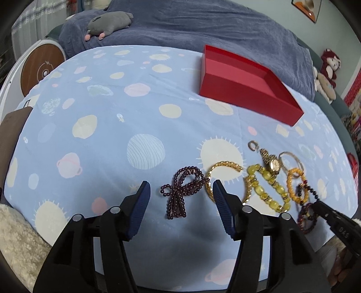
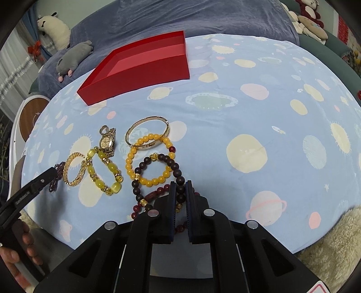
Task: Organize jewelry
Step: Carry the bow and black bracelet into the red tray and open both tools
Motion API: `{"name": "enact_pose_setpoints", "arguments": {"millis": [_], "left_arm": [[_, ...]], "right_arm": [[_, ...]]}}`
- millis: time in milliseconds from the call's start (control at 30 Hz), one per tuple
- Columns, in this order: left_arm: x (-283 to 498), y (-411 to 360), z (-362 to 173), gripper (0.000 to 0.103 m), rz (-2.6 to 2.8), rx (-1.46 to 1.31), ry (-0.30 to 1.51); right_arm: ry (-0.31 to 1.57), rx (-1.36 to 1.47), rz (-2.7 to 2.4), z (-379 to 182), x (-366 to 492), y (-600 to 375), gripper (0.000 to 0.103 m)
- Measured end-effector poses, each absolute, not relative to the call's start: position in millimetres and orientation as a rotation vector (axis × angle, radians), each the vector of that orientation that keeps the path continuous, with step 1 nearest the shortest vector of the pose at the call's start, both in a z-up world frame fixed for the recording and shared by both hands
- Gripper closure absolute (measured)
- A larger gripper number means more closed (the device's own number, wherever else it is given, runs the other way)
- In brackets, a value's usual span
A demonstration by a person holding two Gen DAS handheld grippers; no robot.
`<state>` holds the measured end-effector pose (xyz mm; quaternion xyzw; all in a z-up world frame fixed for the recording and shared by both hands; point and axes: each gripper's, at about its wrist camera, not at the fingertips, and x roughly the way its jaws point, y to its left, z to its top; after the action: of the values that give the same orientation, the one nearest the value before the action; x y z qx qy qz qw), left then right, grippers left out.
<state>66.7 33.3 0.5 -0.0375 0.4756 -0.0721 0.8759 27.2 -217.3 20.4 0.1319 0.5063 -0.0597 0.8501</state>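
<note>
Several pieces of jewelry lie on the space-print cloth. My left gripper (image 1: 180, 189) is open, just above the near end of a purple bead strand (image 1: 180, 193), with a gold chain bracelet (image 1: 222, 171) by its right finger. My right gripper (image 2: 180, 189) is shut on a dark brown bead bracelet (image 2: 158, 173); it also shows in the left wrist view (image 1: 320, 205). An orange bead bracelet (image 2: 149, 157), a gold bangle (image 2: 147, 133), a yellow-green bead bracelet (image 2: 106, 173), a watch (image 2: 107, 142) and a dark red bead bracelet (image 2: 155, 196) lie around it. An open red box (image 2: 140, 69) sits behind.
The cloth-covered table (image 2: 248, 112) has a blue blanket (image 2: 180, 18) with a grey plush toy (image 2: 74, 58) behind it. A fluffy cream rug (image 2: 334, 243) lies at the near right. A round wooden item (image 1: 40, 67) stands at the left.
</note>
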Motion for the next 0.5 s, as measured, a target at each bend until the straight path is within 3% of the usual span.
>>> {"name": "enact_pose_setpoints", "arguments": {"millis": [67,100,133,500], "left_arm": [[69,31,-7,0.076,-0.166,-0.062,1.025],[68,30,-7,0.078,-0.162,-0.050,1.016],[68,29,-7,0.087,-0.166,-0.042,1.013],[58,33,6,0.092,-0.182,-0.068,1.007]], "right_arm": [[1.067,0.288,-0.125,20,26,-218,0.096],[1.068,0.297,-0.123,20,25,-219,0.096],[1.067,0.305,-0.122,20,25,-219,0.096],[1.019,0.343,-0.114,35,18,-225,0.096]]}}
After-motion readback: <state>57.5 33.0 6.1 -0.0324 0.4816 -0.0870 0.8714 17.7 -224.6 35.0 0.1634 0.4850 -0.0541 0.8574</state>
